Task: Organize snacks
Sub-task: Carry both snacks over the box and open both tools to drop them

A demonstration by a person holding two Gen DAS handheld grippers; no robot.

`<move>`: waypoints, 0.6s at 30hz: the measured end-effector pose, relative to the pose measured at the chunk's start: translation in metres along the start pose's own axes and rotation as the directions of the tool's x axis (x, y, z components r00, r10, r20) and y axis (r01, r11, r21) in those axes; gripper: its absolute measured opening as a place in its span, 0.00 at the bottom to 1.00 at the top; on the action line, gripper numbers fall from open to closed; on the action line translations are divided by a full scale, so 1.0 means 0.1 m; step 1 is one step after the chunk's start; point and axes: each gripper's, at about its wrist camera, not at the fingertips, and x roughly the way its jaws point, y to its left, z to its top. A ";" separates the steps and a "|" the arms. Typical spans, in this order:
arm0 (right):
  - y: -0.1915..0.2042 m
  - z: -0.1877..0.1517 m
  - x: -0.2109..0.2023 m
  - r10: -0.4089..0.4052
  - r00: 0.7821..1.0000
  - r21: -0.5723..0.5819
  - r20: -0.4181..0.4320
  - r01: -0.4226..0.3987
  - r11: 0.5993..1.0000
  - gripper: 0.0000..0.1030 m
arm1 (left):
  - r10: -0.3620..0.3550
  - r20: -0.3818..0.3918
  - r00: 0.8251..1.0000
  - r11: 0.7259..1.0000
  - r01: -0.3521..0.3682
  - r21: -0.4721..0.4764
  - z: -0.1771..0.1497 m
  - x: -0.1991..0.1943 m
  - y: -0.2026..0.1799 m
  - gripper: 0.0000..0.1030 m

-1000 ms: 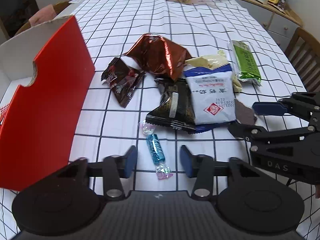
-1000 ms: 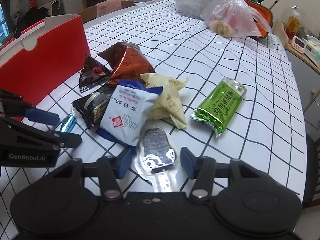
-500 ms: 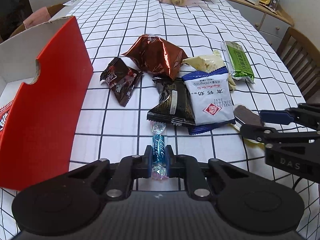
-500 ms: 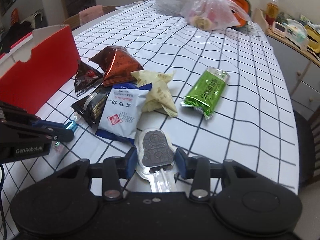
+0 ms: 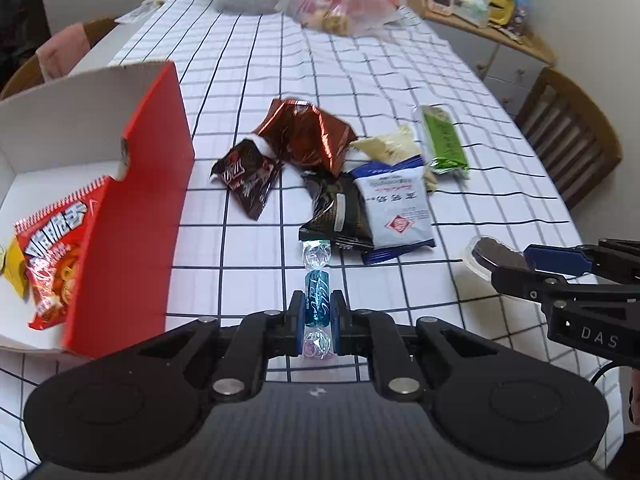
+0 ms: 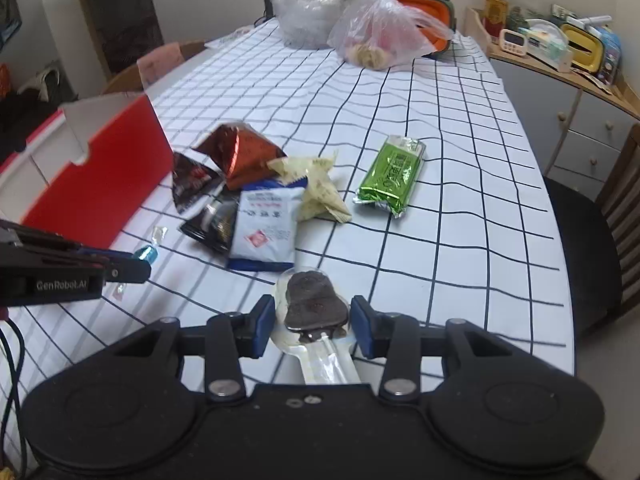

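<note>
**Snacks: two clamped, the pile waits beside the red box**

Snacks lie in a loose pile on the checked table [image 5: 400,80], just right of the red box [image 5: 132,216]. The left gripper [image 5: 317,316] is clamped across the middle of a blue candy [image 5: 317,300], its twisted ends sticking out fore and aft, likely so the wrapper cannot slip sideways. The right gripper [image 6: 313,322] is clamped on a chocolate lollipop [image 6: 314,306], pads at the edges of its clear wrapper, stick pointing back toward the camera. Both seem lifted clear of the cloth, though I cannot be sure.

The box already holds a red chip bag [image 5: 52,252], so it is probably the goal for both pieces. Its tall red wall stands between the candy and the inside; the candy would have to go over it.

Farther from the box than the pile's copper bag [image 5: 308,136], black packs and white pack [image 5: 394,208] lies a green bar [image 6: 390,176]. Plastic bags [image 6: 360,24] sit at the far end, well apart.
</note>
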 end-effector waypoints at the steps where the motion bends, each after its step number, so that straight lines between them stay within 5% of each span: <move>1: 0.03 0.01 -0.05 -0.001 1.000 0.007 0.007 0.001 1.000 0.39 | -0.009 0.005 1.000 1.000 0.009 0.003 0.00 -0.05 0.01 0.12; 18: 0.92 0.42 -0.57 0.039 0.990 -0.040 0.135 -0.033 0.999 0.39 | -0.063 0.099 0.993 0.998 0.061 0.022 0.16 -0.80 0.55 0.12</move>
